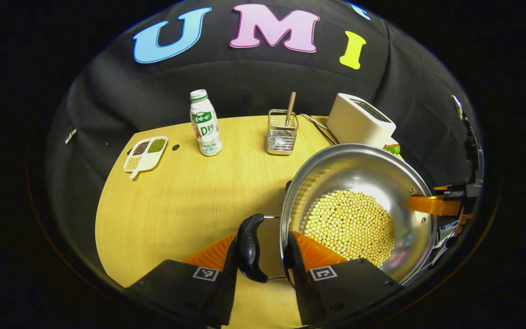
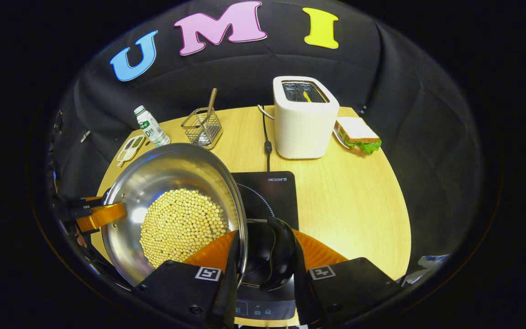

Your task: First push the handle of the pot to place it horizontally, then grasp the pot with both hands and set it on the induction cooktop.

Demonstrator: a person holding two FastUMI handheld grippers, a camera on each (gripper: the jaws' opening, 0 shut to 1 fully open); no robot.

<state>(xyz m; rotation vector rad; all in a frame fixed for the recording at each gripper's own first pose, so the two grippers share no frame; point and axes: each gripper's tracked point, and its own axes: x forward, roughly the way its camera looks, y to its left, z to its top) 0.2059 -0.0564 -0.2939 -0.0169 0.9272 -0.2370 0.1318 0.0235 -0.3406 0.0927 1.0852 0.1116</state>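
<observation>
Currently gripping the pot (image 1: 359, 173) at both ends, over the middle of the worktop (image 1: 176, 205) towards its near edge. With the left gripper (image 1: 263, 240), clamping one black handle (image 1: 249, 246): one finger pressing outside the handle, the other sitting inside the rim against the steel wall. With the right gripper (image 2: 265, 235), doing the same on the opposite handle (image 2: 281, 251), one finger inside the rim, the other pressing the handle's outer side. Carrying a bed of pale yellow beans (image 1: 349, 224) on the pot's floor.

Holding the pot so that, in the right gripper view, its rim is overlapping the left edge of the induction cooktop (image 2: 267, 192); not possible to tell whether the base is touching glass or wood.

Leaving bare wood open right of the cooktop out to the worktop's right edge, and more open wood left of the pot towards the left edge. Crowding only the far edge: divided tray (image 1: 146, 153) at the far left corner, then bottle (image 1: 205, 123), wire basket (image 1: 282, 132), toaster (image 2: 305, 123) just behind the cooktop, sandwich (image 2: 358, 134) beside it, well apart from the pot.
</observation>
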